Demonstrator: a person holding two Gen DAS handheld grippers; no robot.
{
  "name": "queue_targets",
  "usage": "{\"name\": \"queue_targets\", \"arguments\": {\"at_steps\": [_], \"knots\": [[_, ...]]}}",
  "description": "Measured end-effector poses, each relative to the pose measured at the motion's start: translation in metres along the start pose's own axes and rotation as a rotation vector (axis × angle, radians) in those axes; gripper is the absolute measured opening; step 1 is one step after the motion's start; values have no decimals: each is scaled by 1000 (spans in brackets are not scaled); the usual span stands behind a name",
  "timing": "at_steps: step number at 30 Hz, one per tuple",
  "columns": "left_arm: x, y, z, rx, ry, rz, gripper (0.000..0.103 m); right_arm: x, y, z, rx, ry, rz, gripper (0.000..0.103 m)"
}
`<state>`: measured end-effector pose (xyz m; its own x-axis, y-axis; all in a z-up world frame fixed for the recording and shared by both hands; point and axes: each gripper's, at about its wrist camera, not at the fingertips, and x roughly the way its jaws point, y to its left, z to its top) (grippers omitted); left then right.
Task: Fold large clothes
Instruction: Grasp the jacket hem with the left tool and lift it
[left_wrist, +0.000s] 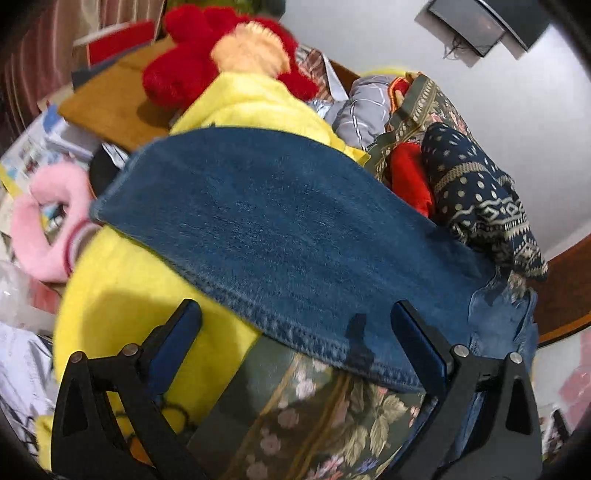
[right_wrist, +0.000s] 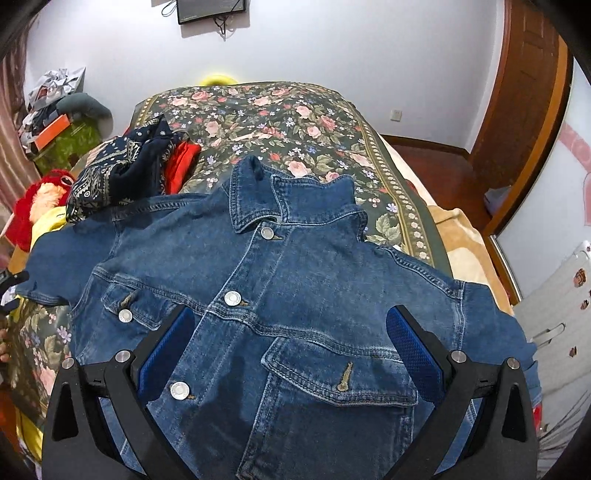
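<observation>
Floral bedspread (right_wrist: 280, 118) covers the bed, w/ denim jacket (right_wrist: 280, 295) laid front-up across its near end, collar twd far wall, buttons done up, sleeves out to both sides. Beside the jacket's left sleeve (left_wrist: 280, 229): yellow plush toy (left_wrist: 122, 302), navy patterned garment (right_wrist: 122, 173), red cloth (right_wrist: 183, 160). My right gripper (right_wrist: 290, 326) hovers over the jacket chest, jaws wide apart, holding nothing; my left gripper (left_wrist: 295, 325) likewise spread wide at the sleeve hem, nothing held.
</observation>
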<state>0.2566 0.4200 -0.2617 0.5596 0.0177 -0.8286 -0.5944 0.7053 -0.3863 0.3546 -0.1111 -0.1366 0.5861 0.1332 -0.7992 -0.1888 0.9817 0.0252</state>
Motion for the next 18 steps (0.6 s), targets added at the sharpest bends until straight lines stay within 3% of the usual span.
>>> {"name": "queue_targets", "arguments": {"at_steps": [4,7,13,15,18], "knots": [[0,0,11,-9,-18,-13,101,-2,1,2,-11,-8,-2,103],[7,4,21,-29,-18,3,89,-3,0,3,-3,-6,14,103],[17,11,39,-57,-27,54,50,-12,-5,3,14,-28,41,103],[16,11,43,-65,-25,96,24,-16,-8,2,25,-34,48,103],[3,5,46,-65,-44,79,12,-21,-15,2,50,-44,57,103]]}}
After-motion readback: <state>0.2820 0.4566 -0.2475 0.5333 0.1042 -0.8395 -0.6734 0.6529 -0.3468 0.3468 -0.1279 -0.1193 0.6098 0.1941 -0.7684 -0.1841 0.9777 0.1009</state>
